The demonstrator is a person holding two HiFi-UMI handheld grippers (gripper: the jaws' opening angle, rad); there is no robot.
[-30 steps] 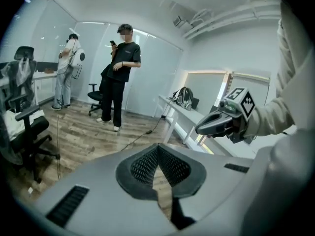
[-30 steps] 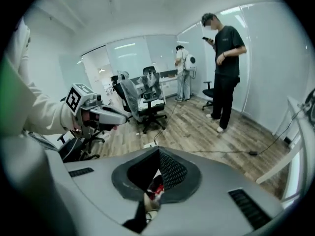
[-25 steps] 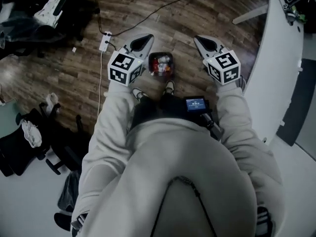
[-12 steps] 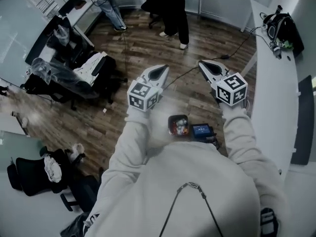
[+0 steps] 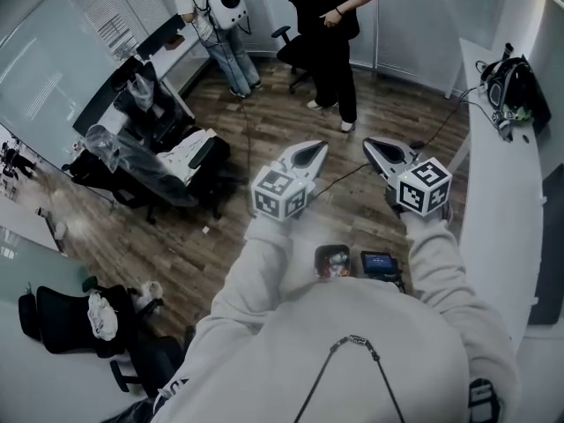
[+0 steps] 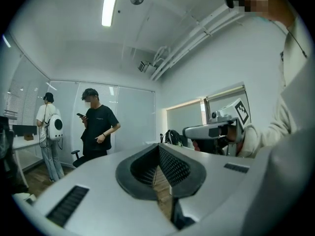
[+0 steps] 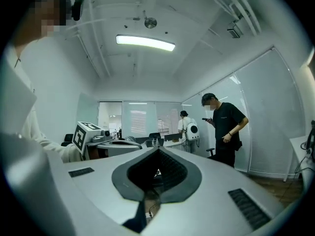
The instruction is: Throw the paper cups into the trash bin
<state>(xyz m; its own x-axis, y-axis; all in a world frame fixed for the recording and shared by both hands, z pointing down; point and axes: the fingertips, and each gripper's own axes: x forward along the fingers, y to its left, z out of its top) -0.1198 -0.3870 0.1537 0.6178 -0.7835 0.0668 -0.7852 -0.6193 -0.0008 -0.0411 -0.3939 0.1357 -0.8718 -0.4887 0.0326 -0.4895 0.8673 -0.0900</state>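
In the head view both grippers are held up at chest height, side by side, pointing out into the room. My left gripper (image 5: pixel 315 146) is shut with nothing in it, and its jaws meet at the tip (image 6: pixel 158 149). My right gripper (image 5: pixel 371 143) is likewise shut and empty (image 7: pixel 157 152). A small dark trash bin (image 5: pixel 332 260) with red and white things inside stands on the wood floor just in front of my body, below the grippers. No loose paper cup shows in any view.
Two people stand at the far side, one in black (image 5: pixel 333 25) and one with a white backpack (image 5: pixel 220 20). A curved white desk (image 5: pixel 498 201) with a dark bag (image 5: pixel 515 82) runs along the right. Office chairs (image 5: pixel 181 161) draped with clothes stand at left. Cables cross the floor.
The head view has tilted up from the floor to the room. The bin slid from between the grippers down toward my body. Both grippers stayed shut and empty.
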